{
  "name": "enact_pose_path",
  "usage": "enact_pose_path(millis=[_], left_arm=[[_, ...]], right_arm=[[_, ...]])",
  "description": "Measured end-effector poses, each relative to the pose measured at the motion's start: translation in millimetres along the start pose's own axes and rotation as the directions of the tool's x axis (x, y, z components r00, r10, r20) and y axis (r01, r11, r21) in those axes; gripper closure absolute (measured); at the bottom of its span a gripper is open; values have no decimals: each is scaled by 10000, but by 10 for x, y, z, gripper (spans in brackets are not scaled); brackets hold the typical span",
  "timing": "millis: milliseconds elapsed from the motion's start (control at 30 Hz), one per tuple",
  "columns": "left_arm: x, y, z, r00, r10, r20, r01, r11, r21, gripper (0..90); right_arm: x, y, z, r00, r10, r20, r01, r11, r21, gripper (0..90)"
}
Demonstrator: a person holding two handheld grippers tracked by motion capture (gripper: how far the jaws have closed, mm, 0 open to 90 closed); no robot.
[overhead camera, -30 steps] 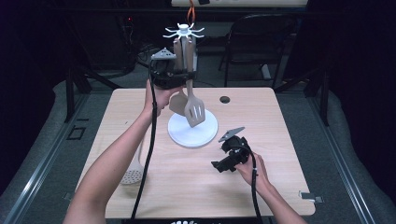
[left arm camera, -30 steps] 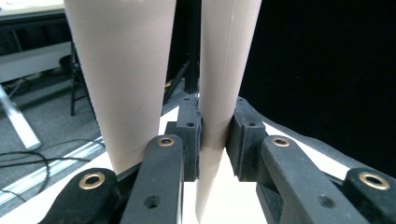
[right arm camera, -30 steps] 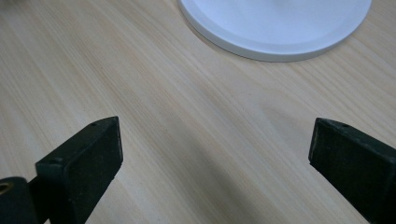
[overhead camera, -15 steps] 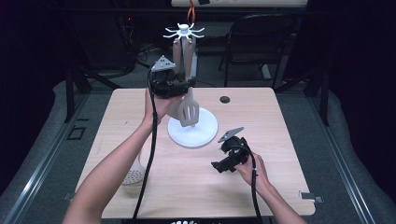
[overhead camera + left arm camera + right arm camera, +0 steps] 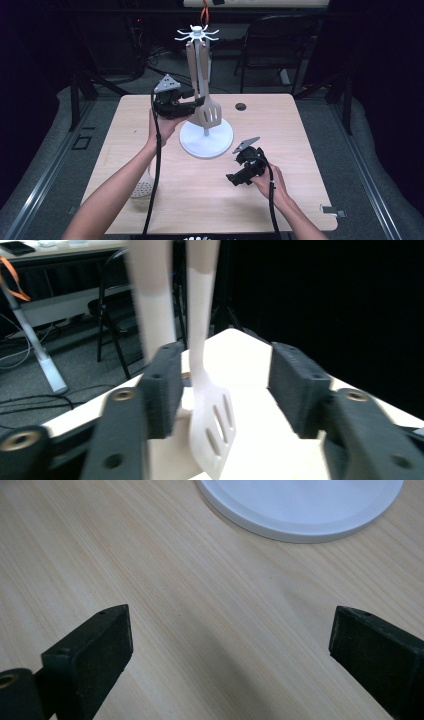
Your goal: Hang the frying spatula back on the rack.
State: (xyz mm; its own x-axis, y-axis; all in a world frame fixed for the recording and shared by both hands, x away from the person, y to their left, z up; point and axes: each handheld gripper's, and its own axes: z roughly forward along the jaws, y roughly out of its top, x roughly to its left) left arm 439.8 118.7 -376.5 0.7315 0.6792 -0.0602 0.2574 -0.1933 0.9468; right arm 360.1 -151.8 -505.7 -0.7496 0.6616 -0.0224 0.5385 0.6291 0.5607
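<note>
A white utensil stand [image 5: 206,142] with a hook crown [image 5: 198,34] stands mid-table. From it hang a beige slotted spatula [image 5: 211,114] and a second beige utensil [image 5: 193,65]. My left gripper [image 5: 192,101] is held level beside the spatula. Its jaws have just been opening and have eased slightly closer. In the left gripper view the spatula [image 5: 210,425] hangs between the pads [image 5: 160,387] without touching either. My right gripper [image 5: 240,172] rests low over the table to the right, open. Bare wood lies between its jaws [image 5: 230,645], with the stand's base [image 5: 300,510] ahead.
A pale slotted spoon [image 5: 142,186] lies on the table near the left forearm, partly hidden by it. A small dark hole [image 5: 241,106] marks the tabletop behind the stand. A folding chair [image 5: 280,45] stands beyond the far edge.
My left gripper has sunk from the upper handles to the level of the spatula blade, and its jaws stand wider. The right gripper has stayed in place.
</note>
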Motion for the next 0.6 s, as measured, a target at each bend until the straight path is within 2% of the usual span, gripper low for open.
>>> enact_pose_path(millis=[167, 367, 600], left_arm=[[97, 60, -144, 9995, -186, -256, 177, 9993, -341, 711], [197, 225, -292, 9981, -199, -575, 154, 9969, -774, 898], [283, 472, -379, 9965, 1, -836, -70, 9965, -831, 900]], right_arm=[[-6, -2, 8, 10000, 37, -32, -37, 10000, -80, 38], [-10, -2, 15, 10000, 31, -19, -31, 10000, -7, 40], [-8, 2, 27, 10000, 52, -57, -53, 10000, -37, 40]])
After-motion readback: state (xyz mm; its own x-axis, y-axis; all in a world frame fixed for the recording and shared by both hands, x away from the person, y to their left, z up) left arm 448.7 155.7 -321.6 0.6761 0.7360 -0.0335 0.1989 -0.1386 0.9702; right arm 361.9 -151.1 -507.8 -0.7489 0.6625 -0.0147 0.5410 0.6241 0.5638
